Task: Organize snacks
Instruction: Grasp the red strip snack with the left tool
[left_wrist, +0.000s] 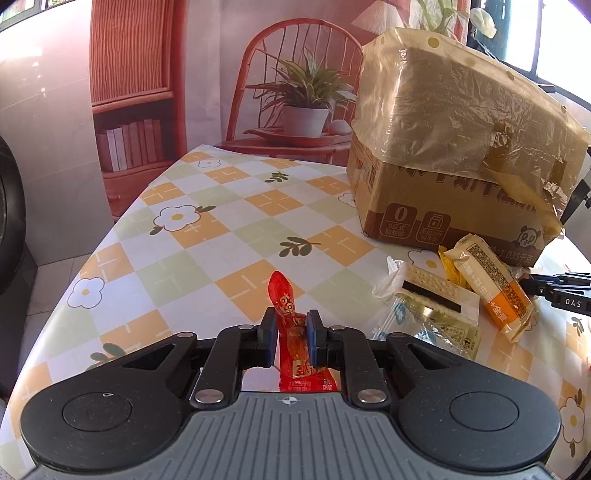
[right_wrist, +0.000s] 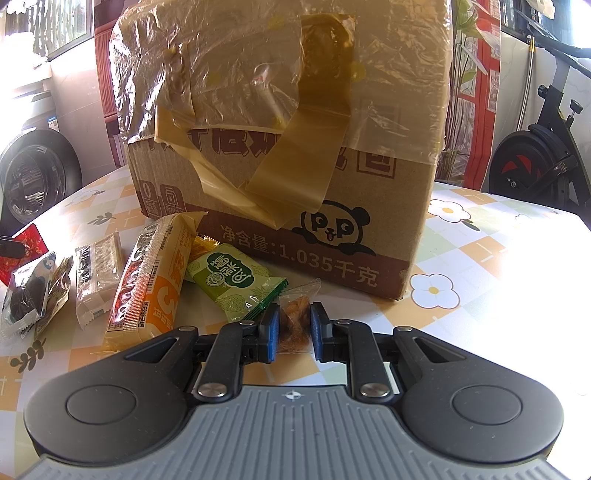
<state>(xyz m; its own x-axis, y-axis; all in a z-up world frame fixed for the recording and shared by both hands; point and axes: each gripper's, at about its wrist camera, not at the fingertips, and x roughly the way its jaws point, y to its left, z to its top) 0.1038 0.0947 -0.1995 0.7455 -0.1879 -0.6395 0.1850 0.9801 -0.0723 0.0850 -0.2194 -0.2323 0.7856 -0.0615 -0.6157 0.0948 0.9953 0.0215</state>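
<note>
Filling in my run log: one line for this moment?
left gripper: shut on red snack packet | right gripper: shut on clear snack packet | cardboard box: behind snack pile

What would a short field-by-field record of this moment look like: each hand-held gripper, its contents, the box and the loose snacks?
left hand-held gripper: shut on red snack packet, held above the table
right hand-held gripper: shut on clear snack packet with brown contents
cardboard box: on floral tablecloth, top wrapped in plastic and tape
loose snacks: orange-and-cream packet, green packet, cracker packet, lying in front of the box
</note>
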